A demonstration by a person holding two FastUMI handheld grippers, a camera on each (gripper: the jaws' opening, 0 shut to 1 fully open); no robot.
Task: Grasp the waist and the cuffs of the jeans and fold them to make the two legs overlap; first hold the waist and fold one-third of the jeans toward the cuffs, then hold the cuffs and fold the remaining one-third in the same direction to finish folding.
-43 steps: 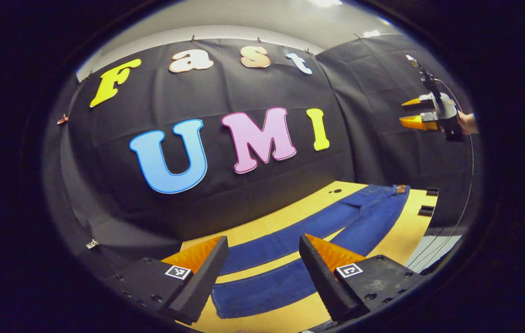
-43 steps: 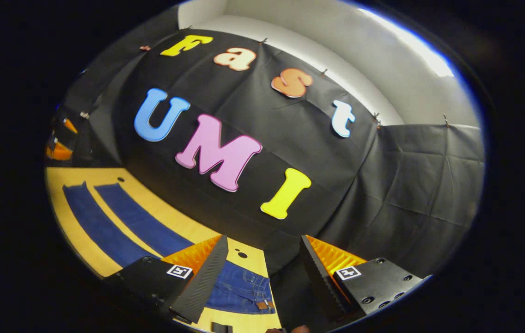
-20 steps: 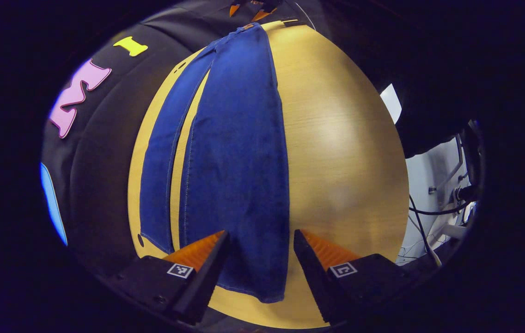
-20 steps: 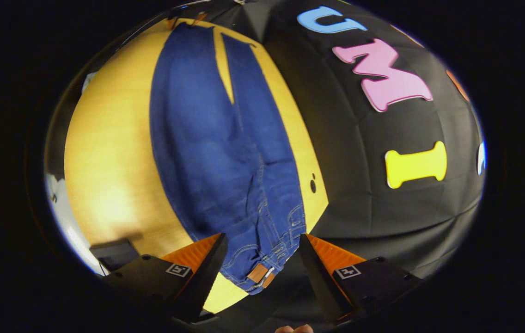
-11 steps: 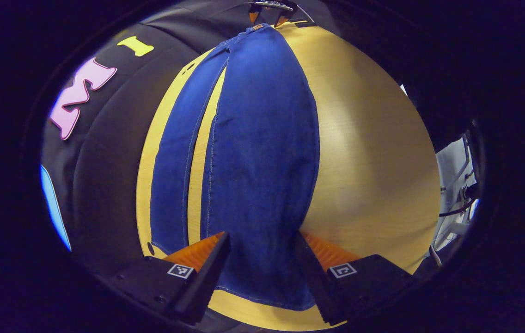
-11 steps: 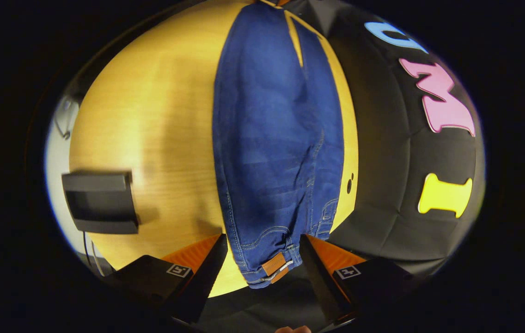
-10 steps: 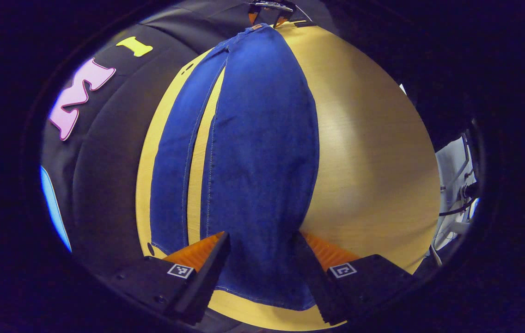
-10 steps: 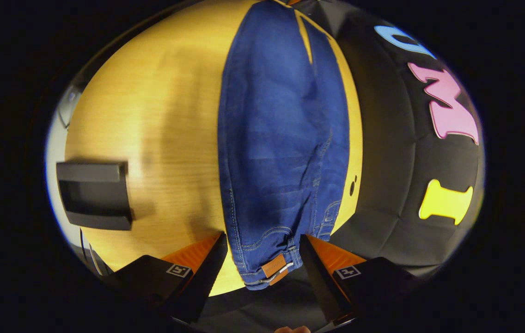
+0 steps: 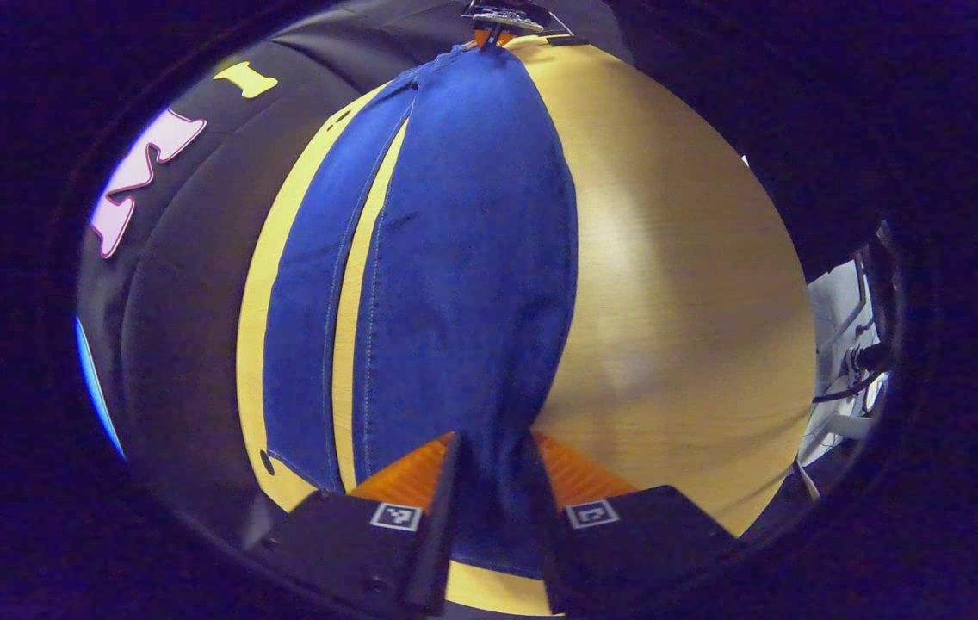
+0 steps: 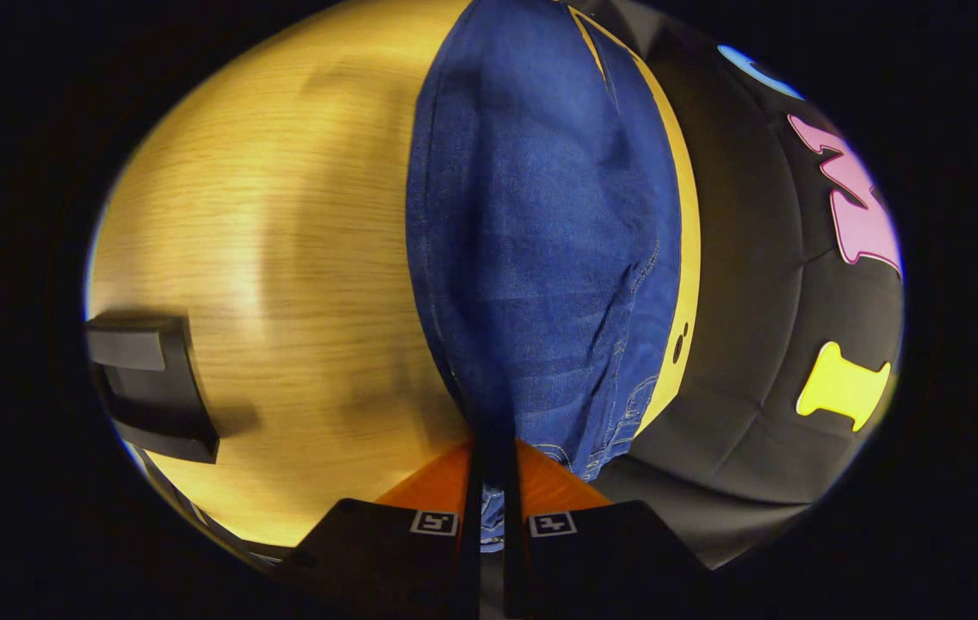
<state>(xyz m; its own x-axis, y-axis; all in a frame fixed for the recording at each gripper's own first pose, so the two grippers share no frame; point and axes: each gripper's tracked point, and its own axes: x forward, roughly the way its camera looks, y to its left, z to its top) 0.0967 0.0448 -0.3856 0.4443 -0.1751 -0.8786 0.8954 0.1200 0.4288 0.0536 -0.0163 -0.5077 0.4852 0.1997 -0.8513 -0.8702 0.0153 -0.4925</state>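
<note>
The blue jeans lie stretched along the wooden bench, running from the bottom centre to the top of the frame in the left gripper view, with the two legs side by side and a thin strip of bench between them. The left hand-held gripper, at the bottom centre, has its fingers drawn narrow and pinches the cuff of the nearer leg. In the right gripper view, the right hand-held gripper at the bottom centre is closed tight on the waist of the jeans. A dark bracket sits at the bench's edge, lower left.
</note>
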